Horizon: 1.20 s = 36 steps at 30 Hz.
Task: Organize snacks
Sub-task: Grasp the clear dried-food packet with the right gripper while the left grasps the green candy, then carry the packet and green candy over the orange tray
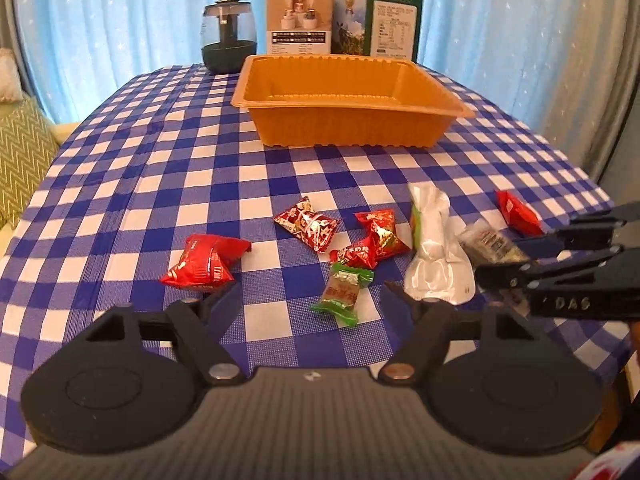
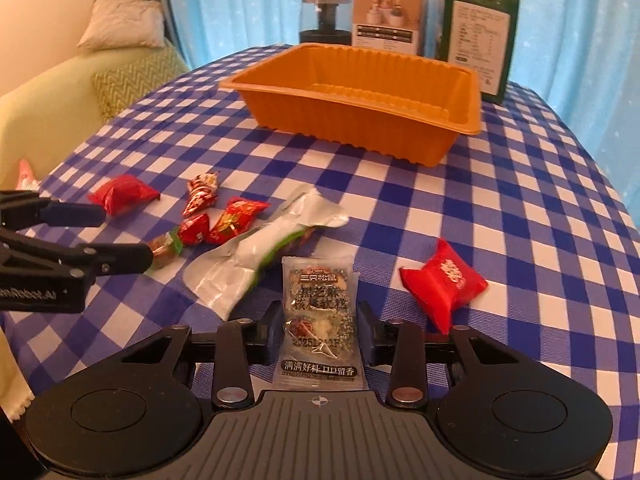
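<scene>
An orange plastic tray (image 1: 352, 128) (image 2: 340, 124) stands empty at the far middle of the checked table. Several wrapped snacks lie in front of it: red packets (image 1: 204, 264), a green candy (image 1: 344, 292), a white foil pouch (image 1: 432, 248) (image 2: 256, 256) and a red packet (image 2: 444, 284) off to the right. My left gripper (image 1: 312, 300) is open and low over the cloth, with the green candy just ahead between its fingers, untouched. My right gripper (image 2: 320, 330) (image 1: 498, 258) is shut on a dark sesame snack packet (image 2: 320, 312) (image 1: 492, 244), its pads on the packet's two side edges.
Behind the tray stand a dark glass jar (image 1: 228, 36), a white box (image 1: 300, 20) and a green box (image 1: 380, 20) before blue curtains. A sofa with cushions (image 2: 120, 28) lies to the left. The table's right edge (image 1: 600, 196) is near the right gripper.
</scene>
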### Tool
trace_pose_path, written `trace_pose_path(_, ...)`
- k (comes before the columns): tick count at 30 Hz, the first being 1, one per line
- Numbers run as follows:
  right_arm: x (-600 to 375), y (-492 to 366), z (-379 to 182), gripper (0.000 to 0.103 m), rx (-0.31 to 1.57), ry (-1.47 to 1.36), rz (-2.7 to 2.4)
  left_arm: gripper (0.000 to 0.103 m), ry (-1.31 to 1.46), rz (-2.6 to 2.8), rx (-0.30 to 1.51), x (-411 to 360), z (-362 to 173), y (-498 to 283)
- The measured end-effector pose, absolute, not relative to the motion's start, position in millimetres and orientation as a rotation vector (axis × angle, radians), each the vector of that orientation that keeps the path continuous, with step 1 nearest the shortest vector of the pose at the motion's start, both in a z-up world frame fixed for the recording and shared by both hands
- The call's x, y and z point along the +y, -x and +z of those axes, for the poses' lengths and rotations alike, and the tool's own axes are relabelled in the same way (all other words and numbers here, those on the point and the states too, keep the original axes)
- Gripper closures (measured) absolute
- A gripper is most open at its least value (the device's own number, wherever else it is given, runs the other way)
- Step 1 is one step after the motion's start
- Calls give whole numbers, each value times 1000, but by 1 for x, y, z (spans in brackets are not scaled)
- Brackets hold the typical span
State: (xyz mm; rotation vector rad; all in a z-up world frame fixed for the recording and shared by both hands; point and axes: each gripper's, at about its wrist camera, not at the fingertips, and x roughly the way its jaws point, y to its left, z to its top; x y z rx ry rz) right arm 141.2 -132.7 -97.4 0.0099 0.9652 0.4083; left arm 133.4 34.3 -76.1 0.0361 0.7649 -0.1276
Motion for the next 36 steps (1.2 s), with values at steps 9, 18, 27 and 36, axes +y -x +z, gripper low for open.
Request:
trace_pose_path(9,-141,-142,-91,64,949,-45,380,54,-105,-179,774,18,-84,-140)
trace_pose_path(18,-142,-145,-90,64,948,-60,369,72,-115,-197,803,14,-91,-150)
trace_pose_path(27,-142,-147,-87,65,936,-71,364,84,-119,-205,812,11,-90,-149)
trace_pose_path(36,-147,-149,-79,65,915,-92,330,85,-90,-172,790,17,-78,-146)
